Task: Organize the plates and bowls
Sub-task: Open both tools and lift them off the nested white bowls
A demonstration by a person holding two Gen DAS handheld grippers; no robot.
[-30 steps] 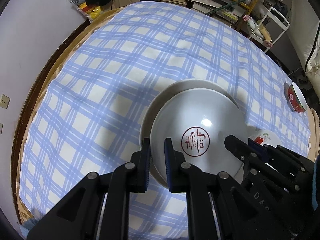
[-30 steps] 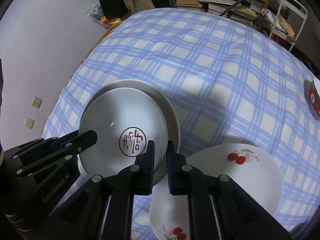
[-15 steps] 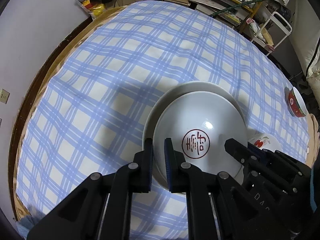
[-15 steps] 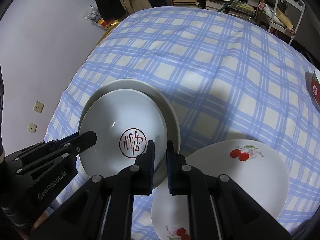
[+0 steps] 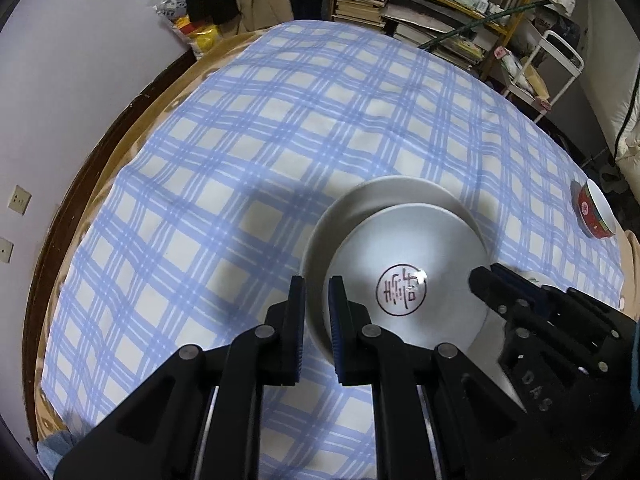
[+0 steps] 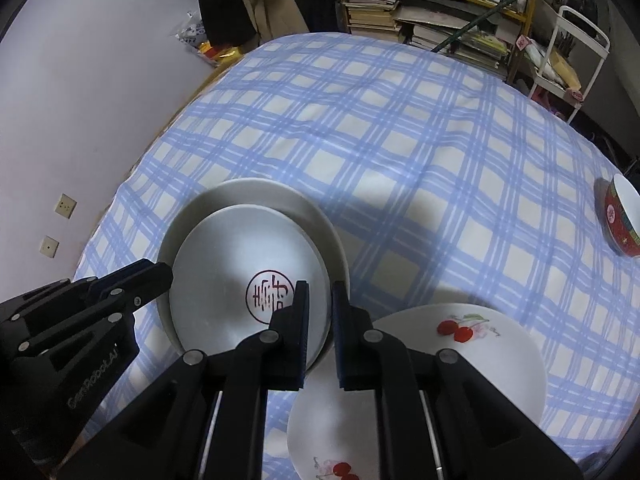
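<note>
A white plate with a red round emblem [image 5: 404,264] [image 6: 248,264] hangs just over a larger plain white plate [image 5: 360,196] [image 6: 248,192] on the checked tablecloth. My left gripper [image 5: 317,284] is shut on the emblem plate's left rim. My right gripper [image 6: 319,286] is shut on its right rim. Each gripper also shows in the other's view, the right gripper [image 5: 484,276] at the right rim and the left gripper [image 6: 160,274] at the left rim. Only the far arc of the lower plate shows.
Two white plates with cherry prints [image 6: 460,356] [image 6: 320,432] lie to the right, near the front. A red bowl [image 6: 620,220] [image 5: 596,212] sits at the table's right edge. Book shelves [image 6: 420,12] and a white cart [image 6: 576,52] stand beyond the table.
More of the lower plate's far rim shows behind the emblem plate than a second ago. Both grippers keep the same hold on the rims.
</note>
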